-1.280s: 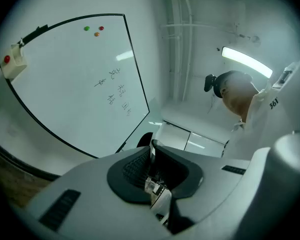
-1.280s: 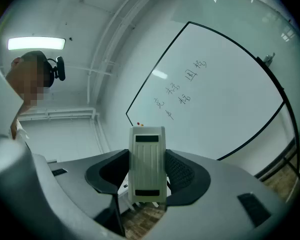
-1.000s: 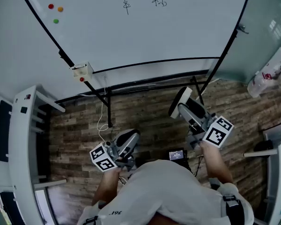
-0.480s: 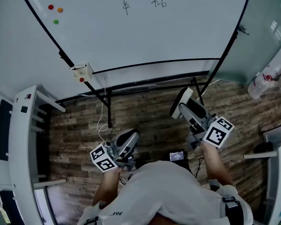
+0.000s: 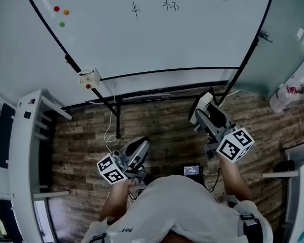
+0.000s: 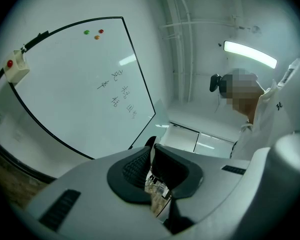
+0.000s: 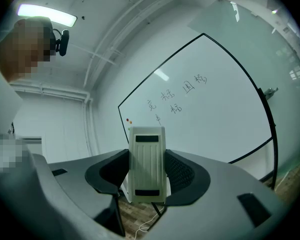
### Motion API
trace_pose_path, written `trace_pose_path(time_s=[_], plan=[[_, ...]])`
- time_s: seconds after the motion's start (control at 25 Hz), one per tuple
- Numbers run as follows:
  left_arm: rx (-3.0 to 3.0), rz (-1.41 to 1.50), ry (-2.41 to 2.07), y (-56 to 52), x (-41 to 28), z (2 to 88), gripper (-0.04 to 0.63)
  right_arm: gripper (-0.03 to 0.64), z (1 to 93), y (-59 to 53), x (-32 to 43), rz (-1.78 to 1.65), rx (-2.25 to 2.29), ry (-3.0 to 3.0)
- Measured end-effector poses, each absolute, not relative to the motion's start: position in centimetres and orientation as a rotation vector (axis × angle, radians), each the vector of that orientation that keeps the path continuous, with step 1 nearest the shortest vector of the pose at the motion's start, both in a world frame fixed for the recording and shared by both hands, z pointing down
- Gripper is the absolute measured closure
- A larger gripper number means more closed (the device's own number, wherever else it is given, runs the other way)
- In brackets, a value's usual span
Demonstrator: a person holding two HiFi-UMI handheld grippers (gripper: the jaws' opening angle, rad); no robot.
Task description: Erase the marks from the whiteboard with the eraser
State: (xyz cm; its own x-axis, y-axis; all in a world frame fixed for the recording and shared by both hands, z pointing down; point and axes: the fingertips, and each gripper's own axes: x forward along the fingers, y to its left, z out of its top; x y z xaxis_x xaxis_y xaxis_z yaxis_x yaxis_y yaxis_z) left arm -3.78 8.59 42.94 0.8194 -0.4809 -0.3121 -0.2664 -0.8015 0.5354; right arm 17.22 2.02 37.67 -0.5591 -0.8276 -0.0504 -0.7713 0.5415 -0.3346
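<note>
Eraser [image 7: 147, 154] is clamped upright between the jaws of the right gripper [image 7: 147, 180] and held well short of the whiteboard [image 5: 157, 39]. Left gripper [image 6: 151, 166] is nearly closed, nothing held. Marks [image 5: 172, 4] sit high on the board, unwiped. Risk judged: eraser could be twisted out of the pads when pressed flat, and the free-standing board could be pushed back. Loose cable [image 5: 110, 130] on the wood floor [image 5: 162, 135] by the stand could be snagged. Three magnets [image 5: 61, 15] are noted near the board's corner.

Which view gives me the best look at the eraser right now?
Right gripper view: the eraser shows its whole ribbed face, upright between the jaws. Head view shows it small and edge-on. Left gripper view doesn't show it.
</note>
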Motion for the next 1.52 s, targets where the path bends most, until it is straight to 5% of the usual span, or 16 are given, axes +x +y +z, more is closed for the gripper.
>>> trace_pose_path(time_s=[0.76,1.52], plan=[[2.533,-0.616,-0.789,4.3,-2.3,42.4,0.560,0.373,36.4,-5.6,16.5,-0.310,-1.258,2.723],[2.597,-0.543,-0.691,-13.1,-14.1,41.4,0.560,0.373,35.1,-19.4,4.6,-0.256,-1.483,2.644]])
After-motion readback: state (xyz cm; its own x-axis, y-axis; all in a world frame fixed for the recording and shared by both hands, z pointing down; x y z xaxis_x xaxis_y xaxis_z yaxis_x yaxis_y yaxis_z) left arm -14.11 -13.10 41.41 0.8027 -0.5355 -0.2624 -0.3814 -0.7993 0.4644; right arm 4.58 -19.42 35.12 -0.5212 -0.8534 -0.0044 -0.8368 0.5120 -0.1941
